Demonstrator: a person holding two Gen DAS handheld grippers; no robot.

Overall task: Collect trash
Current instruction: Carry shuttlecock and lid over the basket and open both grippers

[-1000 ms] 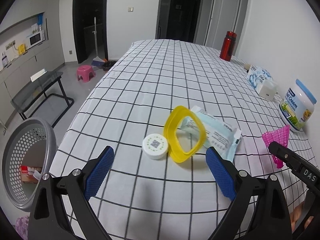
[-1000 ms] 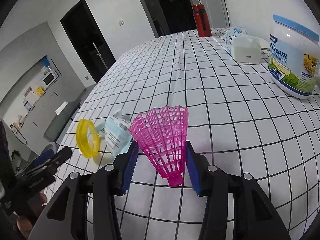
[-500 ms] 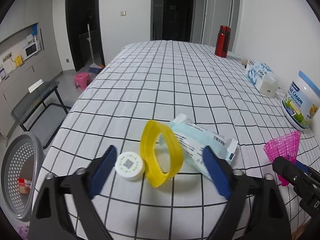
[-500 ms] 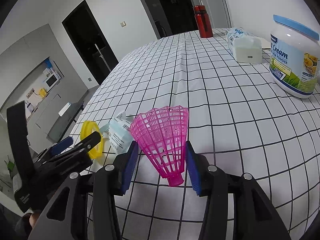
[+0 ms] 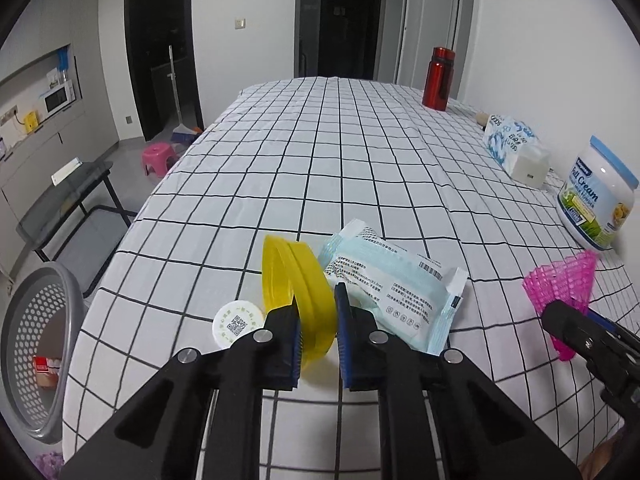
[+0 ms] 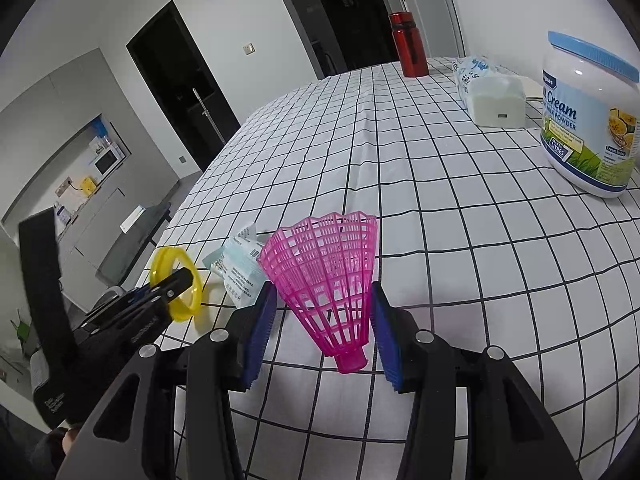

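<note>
white checked cloth (image 5: 360, 168) is covering the long counter, with dark doorways standing behind it. the left tool (image 5: 316, 344) is clamping its blue pads on the near edge of the translucent yellow plastic ring (image 5: 298, 280), which is standing on edge on the cloth. a small round white cap with a printed code (image 5: 239, 323) is lying just to the left of the ring, touching or nearly touching it. a pale blue and white sealed wipes packet (image 5: 396, 292) is lying flat just to the right, its near corner reaching under the right pad. the right tool (image 6: 324, 320) is sitting around the pink plastic lattice shuttlecock skirt (image 6: 328, 276), its blue pads standing on both sides of the narrow end; whether they are pressing on it, i cannot tell. the pink piece is resting on the cloth, wide end pointing away, well to the right of the packet. farther out, a white milk powder jar with a blue lid (image 6: 588, 112) is standing near the right edge, with a white soft tissue pack (image 6: 488, 92) beyond it and a red metal bottle (image 6: 408, 46) at the far end. off the left side of the counter, a grey perforated plastic basket (image 5: 36, 364) is sitting on the floor, holding a red and white carton.
</note>
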